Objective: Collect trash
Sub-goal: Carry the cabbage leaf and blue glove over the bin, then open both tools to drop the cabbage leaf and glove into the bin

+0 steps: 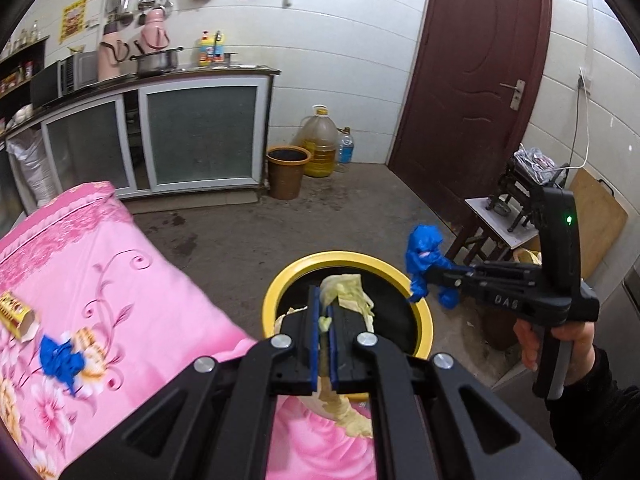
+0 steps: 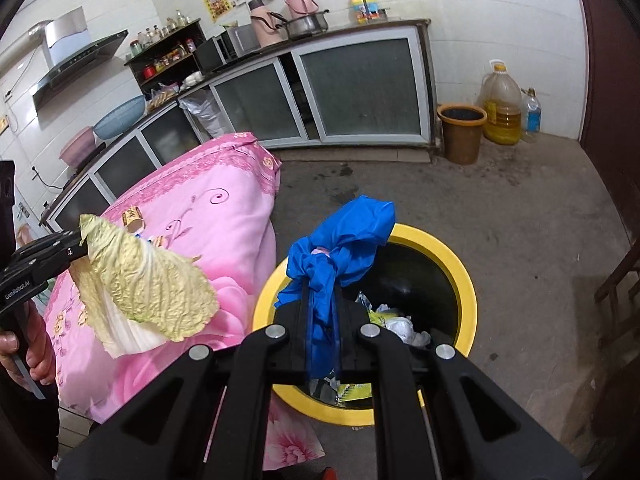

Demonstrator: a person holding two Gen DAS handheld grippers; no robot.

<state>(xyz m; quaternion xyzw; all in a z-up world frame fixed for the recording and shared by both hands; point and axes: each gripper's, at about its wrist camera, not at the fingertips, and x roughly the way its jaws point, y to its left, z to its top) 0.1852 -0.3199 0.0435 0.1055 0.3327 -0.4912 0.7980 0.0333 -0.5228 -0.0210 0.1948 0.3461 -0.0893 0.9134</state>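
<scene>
Both views: even, diffuse indoor light, moderately bright, source not visible. Soft shadows only. Mild sheen on the wall tiles [image 1: 360,40] in the upper part of the frame. Strong fisheye bending; dark vignette in all 4 corners. Centre sharp. Slight blur on the pink cloth [image 1: 100,280] at lower left.

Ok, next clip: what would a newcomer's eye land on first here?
Probably the two pieces of trash held over the black bin with the bright yellow rim: the left gripper is shut on a pale, wrinkled cabbage leaf, and the right gripper on a crumpled blue plastic glove. Next, the pink floral cloth beside the bin, where a second blue scrap and a small torn yellow carton lie.
</scene>
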